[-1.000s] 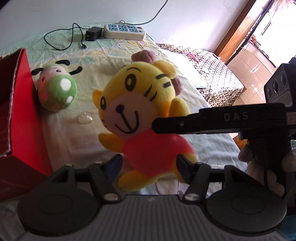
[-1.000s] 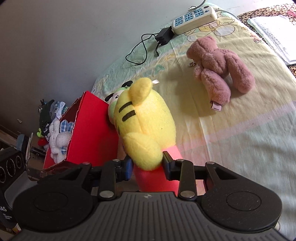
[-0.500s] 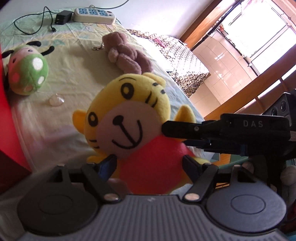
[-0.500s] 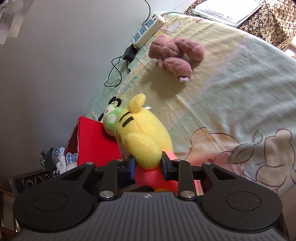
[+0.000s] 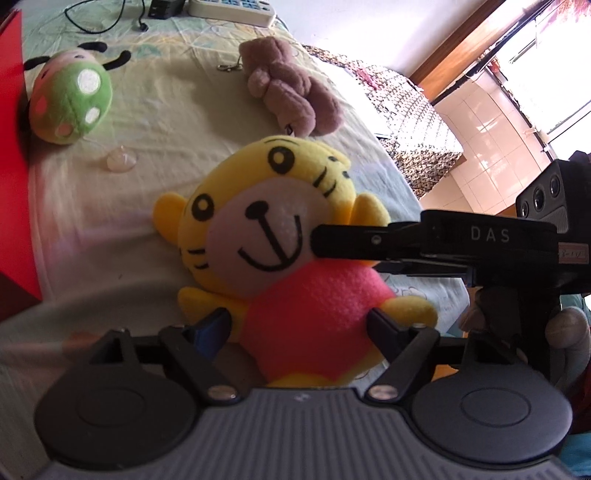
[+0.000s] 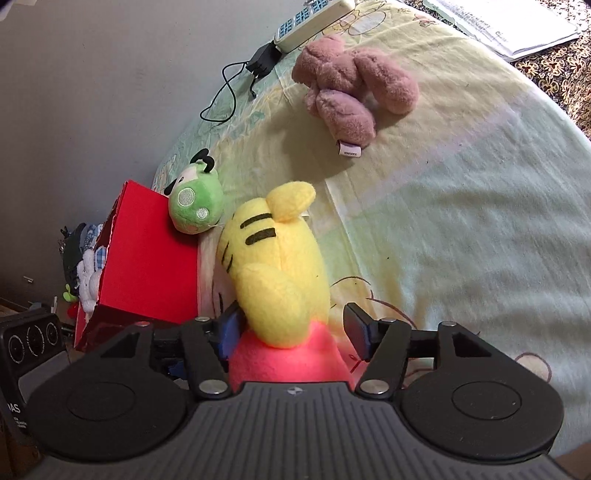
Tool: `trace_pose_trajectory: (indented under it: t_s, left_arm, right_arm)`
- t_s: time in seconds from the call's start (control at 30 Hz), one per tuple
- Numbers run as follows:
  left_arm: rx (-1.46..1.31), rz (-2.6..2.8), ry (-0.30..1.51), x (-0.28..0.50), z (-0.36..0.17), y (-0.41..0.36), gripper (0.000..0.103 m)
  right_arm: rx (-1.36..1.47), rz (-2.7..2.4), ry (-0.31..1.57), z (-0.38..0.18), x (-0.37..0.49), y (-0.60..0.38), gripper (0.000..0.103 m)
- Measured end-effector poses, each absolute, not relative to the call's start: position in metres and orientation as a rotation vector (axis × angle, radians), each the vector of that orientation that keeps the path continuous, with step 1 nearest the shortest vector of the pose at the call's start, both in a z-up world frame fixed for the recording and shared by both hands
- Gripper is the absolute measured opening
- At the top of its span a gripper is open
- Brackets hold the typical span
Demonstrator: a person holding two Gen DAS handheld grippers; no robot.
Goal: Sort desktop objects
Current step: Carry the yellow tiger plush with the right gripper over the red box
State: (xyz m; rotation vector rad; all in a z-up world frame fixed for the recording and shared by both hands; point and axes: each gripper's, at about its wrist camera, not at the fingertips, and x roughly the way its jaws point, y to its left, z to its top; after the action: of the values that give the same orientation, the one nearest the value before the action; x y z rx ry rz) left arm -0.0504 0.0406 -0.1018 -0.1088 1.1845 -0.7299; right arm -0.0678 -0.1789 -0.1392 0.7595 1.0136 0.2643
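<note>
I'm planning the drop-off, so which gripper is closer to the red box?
Left. The left gripper sits just beside the red box; the right gripper is across the yellow tiger plush from it.

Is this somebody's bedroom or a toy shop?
Probably a home bedroom, though I can't be sure. The toys lie on a cartoon-print bedsheet, not a shelf, with a power strip against the wall and a tiled floor by a bright window.

Power strip point(image 5: 231, 9) lying at the far edge of the printed bedsheet point(image 6: 480, 221) — black adapter point(image 6: 263, 63) plugged beside it, cord trailing. Papers point(image 6: 509, 29) sitting on a patterned cover point(image 5: 417, 122) — tiled floor point(image 5: 480, 147) showing beyond.
</note>
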Motion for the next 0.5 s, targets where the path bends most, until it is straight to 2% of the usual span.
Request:
trace_pose_trajectory:
  t_s: [0.07,0.13,0.33,0.5]
  left_arm:
    - [-0.137,-0.709,1.188,-0.051,-0.104,0.042,0.081]
    - [-0.164,-0.692,1.191,-0.051,-0.106,0.042,0.081]
    - [-0.142,-0.683,1.164,-0.056,-0.097,0.034,0.079]
    - [-0.117,-0.692,1.156,-0.059,-0.089,0.029,0.079]
  right_arm:
    - [0.787,0.312,1.035,-0.145,-0.063,-0.181,0.067]
    - [0.809,0.365,1.051,-0.149,-0.061,-0.181,0.059]
    - [0.832,0.467,1.087,-0.146,-0.06,-0.181,0.05]
    - [0.816,0.498,1.098,-0.136,-0.065,-0.178,0.047]
